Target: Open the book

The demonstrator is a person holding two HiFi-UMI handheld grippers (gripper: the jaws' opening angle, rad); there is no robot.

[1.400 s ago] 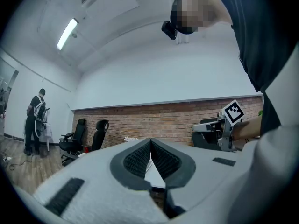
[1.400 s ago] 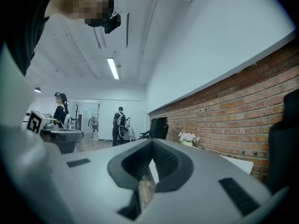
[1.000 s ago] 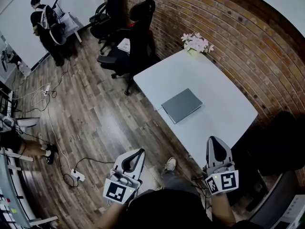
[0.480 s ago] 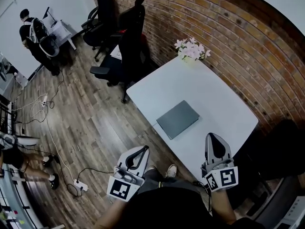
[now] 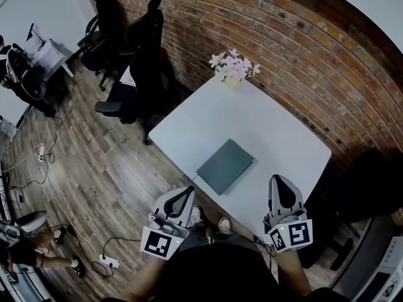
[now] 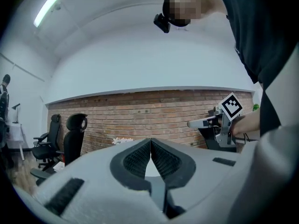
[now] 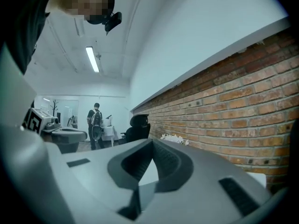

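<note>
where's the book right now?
Head view, centre: the closed grey book lies on the white table near its front edge, just ahead of the left gripper, with the flowers at the far corner.

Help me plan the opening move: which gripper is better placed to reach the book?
Left, slightly. The left gripper sits close to the closed book's near corner; the right gripper looks farther from it. Both are shut and empty.

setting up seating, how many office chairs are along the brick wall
2. One black chair stands just left of the white table; a second chair sits beyond it, farther along the wall. A dark shape right of the table may be a third.
</note>
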